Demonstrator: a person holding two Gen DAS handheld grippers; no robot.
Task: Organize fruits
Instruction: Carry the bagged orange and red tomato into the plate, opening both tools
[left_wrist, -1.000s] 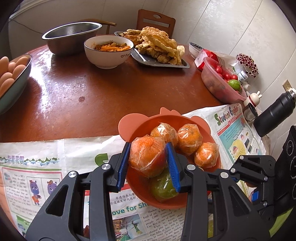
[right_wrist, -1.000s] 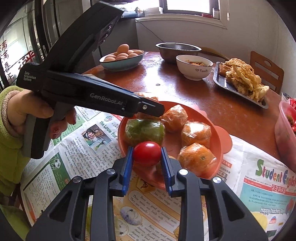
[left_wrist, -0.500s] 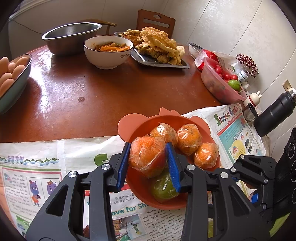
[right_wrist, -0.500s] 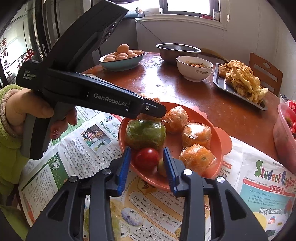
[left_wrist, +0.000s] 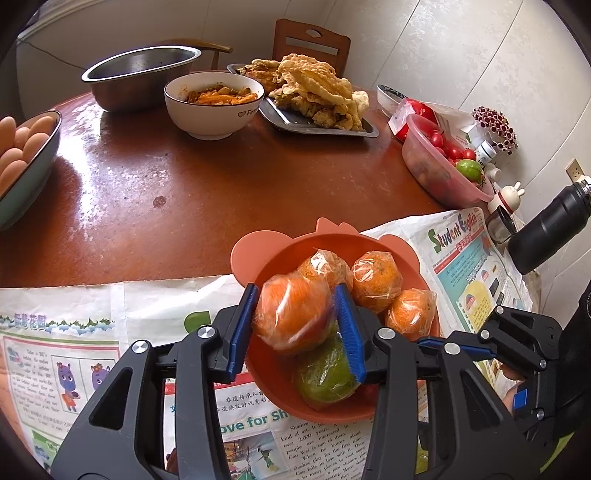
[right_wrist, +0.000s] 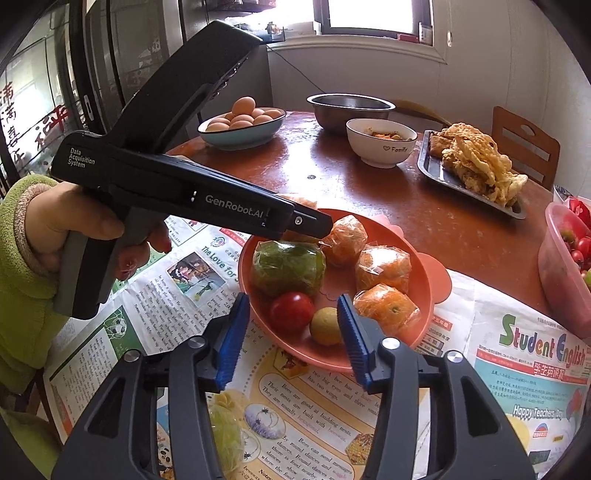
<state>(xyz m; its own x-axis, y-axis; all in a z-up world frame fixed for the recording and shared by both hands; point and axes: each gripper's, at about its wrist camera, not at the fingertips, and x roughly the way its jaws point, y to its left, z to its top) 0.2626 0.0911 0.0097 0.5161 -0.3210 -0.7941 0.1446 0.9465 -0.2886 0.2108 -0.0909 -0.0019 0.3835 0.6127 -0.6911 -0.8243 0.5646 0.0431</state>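
Observation:
An orange plastic bowl (left_wrist: 258, 254) (right_wrist: 424, 280) stands on newspaper. It holds several plastic-wrapped oranges (right_wrist: 384, 267), a wrapped green fruit (right_wrist: 288, 267) (left_wrist: 325, 376), a red tomato (right_wrist: 291, 312) and a small yellow fruit (right_wrist: 325, 326). My left gripper (left_wrist: 295, 325) is shut on a wrapped orange (left_wrist: 291, 317) above the bowl's near side. My right gripper (right_wrist: 293, 328) is open at the bowl's near rim, with the tomato and yellow fruit lying between its fingers.
The round brown table (left_wrist: 184, 184) carries an egg bowl (right_wrist: 242, 127), a steel basin (right_wrist: 351, 110), a white bowl of food (right_wrist: 382, 147), a tray of fried food (right_wrist: 476, 162) and a pink tub of tomatoes (left_wrist: 439, 162). A black bottle (left_wrist: 546, 236) stands at right.
My right gripper has opened and let the tomato drop into the bowl, then drawn back a little. My left gripper still holds its wrapped orange and has lifted it slightly.

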